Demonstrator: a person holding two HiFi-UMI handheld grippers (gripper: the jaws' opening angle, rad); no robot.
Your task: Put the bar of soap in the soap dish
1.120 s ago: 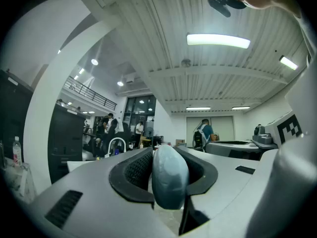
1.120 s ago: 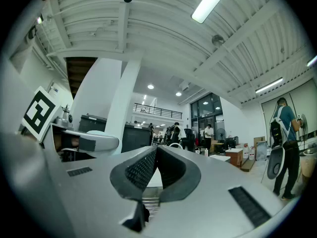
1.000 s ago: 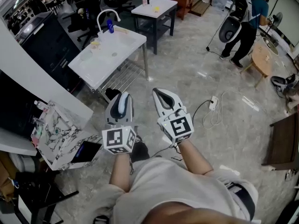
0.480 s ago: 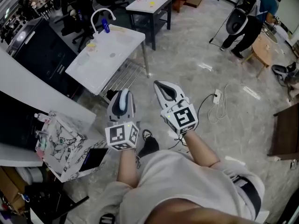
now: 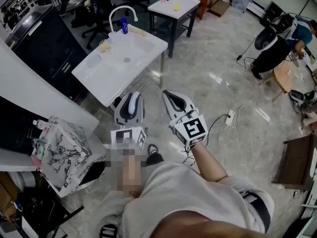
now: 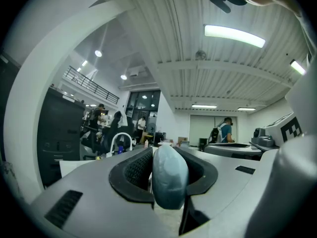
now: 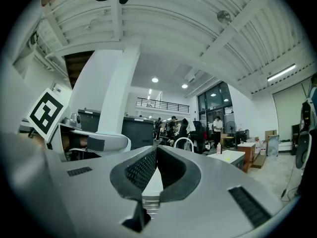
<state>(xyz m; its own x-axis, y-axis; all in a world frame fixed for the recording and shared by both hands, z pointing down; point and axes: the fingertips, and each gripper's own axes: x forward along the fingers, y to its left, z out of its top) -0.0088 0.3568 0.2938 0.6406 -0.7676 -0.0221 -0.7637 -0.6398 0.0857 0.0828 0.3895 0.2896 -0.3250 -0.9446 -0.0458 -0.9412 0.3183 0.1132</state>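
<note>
A pale blue-grey bar of soap (image 6: 169, 176) stands on edge between the jaws of my left gripper (image 6: 167, 158), which is shut on it. From the head view the same soap (image 5: 131, 108) shows inside the left gripper (image 5: 132, 99), held level just short of the white sink table (image 5: 106, 76). My right gripper (image 5: 170, 97) is beside it, shut with nothing in it; its pads (image 7: 143, 168) meet at the tips. A curved white faucet (image 5: 122, 11) and a blue bottle (image 5: 124, 26) stand at the sink's far end. I cannot make out a soap dish for certain.
A marbled box (image 5: 62, 150) stands on the floor at my left, a black cabinet (image 5: 42, 38) behind the sink. A white side table (image 5: 176, 6) is farther off. A cable with a power strip (image 5: 229, 118) lies on the floor at right. A person (image 5: 280, 36) bends over far right.
Both grippers have moved forward side by side toward the sink table, which now lies closer under them. The left gripper still holds the soap; the right stays shut.
</note>
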